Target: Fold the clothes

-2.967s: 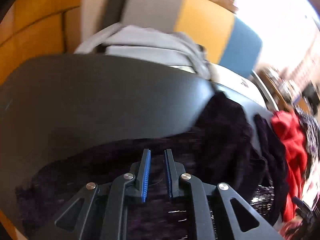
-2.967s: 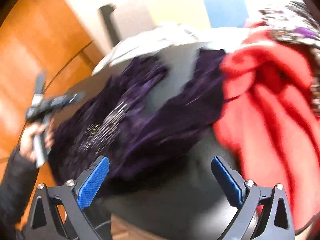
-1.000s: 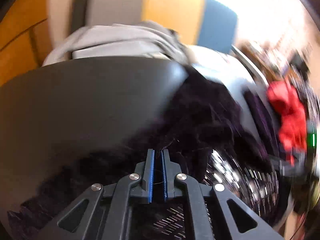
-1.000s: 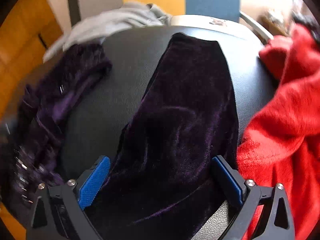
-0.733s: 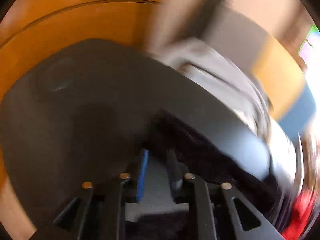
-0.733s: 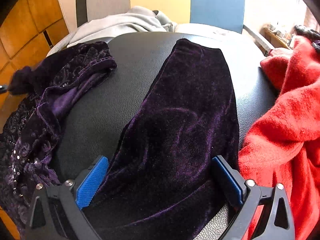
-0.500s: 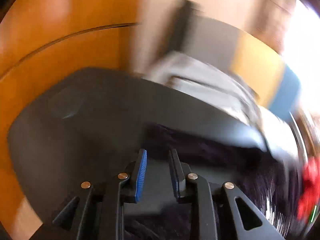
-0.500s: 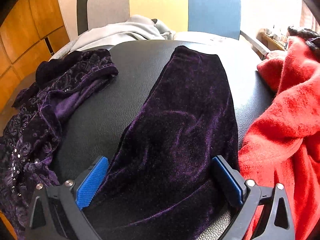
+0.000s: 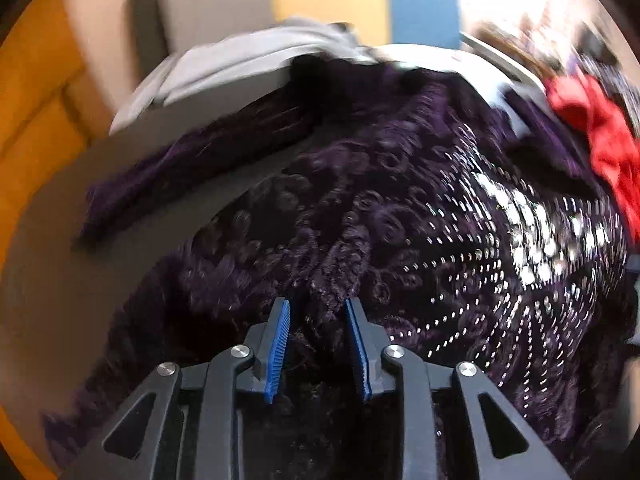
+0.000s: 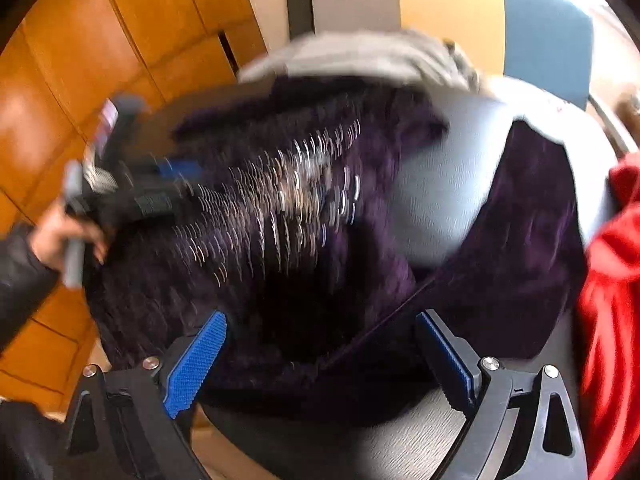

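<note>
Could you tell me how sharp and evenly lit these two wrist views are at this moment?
Left wrist view: the hand-held gripper is crisp, the sequined purple garment smeared by motion, the upper right blown out by bright light. Right wrist view: heavier blur, sequins streak into arcs, the red garment is soft; both show fisheye curvature.

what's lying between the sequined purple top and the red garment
In the right wrist view, a plain purple velvet piece lies between the sequined purple top and the red garment.
</note>
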